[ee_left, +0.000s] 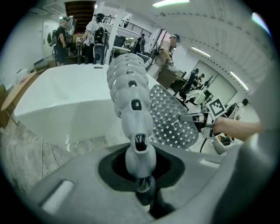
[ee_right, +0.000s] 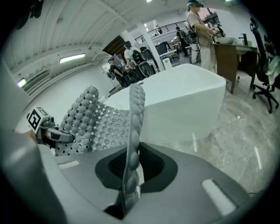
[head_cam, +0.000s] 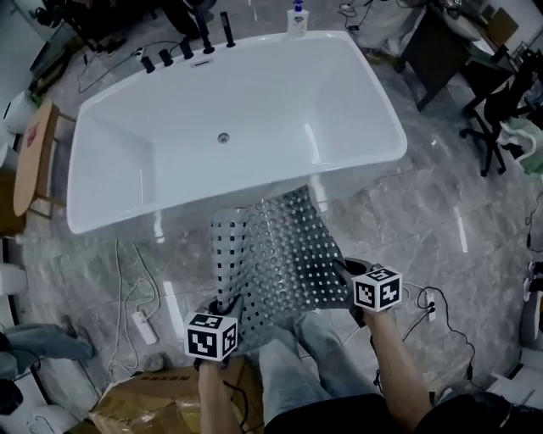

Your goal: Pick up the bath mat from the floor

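Note:
The bath mat (head_cam: 276,254) is grey, perforated and covered in bumps. It hangs curled in the air in front of the white bathtub (head_cam: 127,182), above the person's legs. My left gripper (head_cam: 225,303) is shut on the mat's near left corner, and my right gripper (head_cam: 342,269) is shut on its near right corner. In the left gripper view the mat's edge (ee_left: 131,96) runs up out of the closed jaws of the left gripper (ee_left: 141,175), with the right gripper (ee_left: 194,118) beyond it. In the right gripper view the mat (ee_right: 133,127) stands pinched in the right gripper (ee_right: 129,183).
Black tap handles (head_cam: 182,47) and a soap bottle (head_cam: 297,19) sit on the tub's far rim. A wooden stool (head_cam: 34,157) stands at left. A power strip with cable (head_cam: 142,326) and a cardboard box (head_cam: 153,403) lie near left. An office chair (head_cam: 496,110) stands at right. People stand beyond the tub.

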`<state>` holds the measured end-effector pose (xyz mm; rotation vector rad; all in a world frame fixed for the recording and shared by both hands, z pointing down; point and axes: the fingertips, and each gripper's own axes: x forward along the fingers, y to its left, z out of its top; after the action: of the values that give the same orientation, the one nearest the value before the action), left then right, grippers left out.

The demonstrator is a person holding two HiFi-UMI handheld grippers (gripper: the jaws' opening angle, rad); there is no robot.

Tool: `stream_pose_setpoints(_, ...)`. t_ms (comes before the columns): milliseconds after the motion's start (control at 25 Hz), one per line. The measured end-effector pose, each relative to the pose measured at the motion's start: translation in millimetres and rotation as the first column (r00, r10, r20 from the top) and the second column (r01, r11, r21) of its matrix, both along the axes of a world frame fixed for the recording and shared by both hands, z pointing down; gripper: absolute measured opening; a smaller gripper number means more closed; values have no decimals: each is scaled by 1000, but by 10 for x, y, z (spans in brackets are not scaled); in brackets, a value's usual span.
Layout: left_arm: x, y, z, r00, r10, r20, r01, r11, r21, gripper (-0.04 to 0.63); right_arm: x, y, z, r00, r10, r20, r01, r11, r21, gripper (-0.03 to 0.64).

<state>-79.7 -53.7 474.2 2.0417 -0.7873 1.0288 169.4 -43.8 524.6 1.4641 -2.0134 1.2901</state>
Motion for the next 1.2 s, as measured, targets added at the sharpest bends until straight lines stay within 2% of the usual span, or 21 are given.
stream_pose_setpoints(160,140,81,-499,1000,17,15,-18,998,59,49,80,38,-506,1000,18,25,-19,998,56,25)
stream_pose_setpoints(280,275,30,-902,1000,27,10,-28,991,128,52,129,-32,-946,1000,17,19,-19,991,131,25)
stream_pose_setpoints(440,499,-112,-1480,1000,23,-8,-20,973,230,51,338,-168,-1599,999,50,-15,-45,972,232,24)
stream_pose_setpoints(600,705,-406,-1939,999,-8,-42,21,951,308,51,401,-345,-2142,992,123,34,-128,938,323,25)
stream_pose_setpoints(720,817,-507,-2280,998,-10,-67,33,933,359,49,374,-470,-2523,994,112,12,-108,919,378,25)
stream_pose_setpoints(920,1018,-675,-2889,992,-19,-121,75,875,479,49,534,-645,-3250,995,88,-56,-49,865,499,25)
stream_pose_setpoints(1080,1047,-719,-3363,985,-20,-170,113,819,563,48,577,-687,-3821,993,88,-77,-24,801,599,24)
stream_pose_setpoints(1200,1042,-741,-3747,978,-29,-208,156,764,626,49,581,-693,-4280,992,84,-95,2,738,675,23)
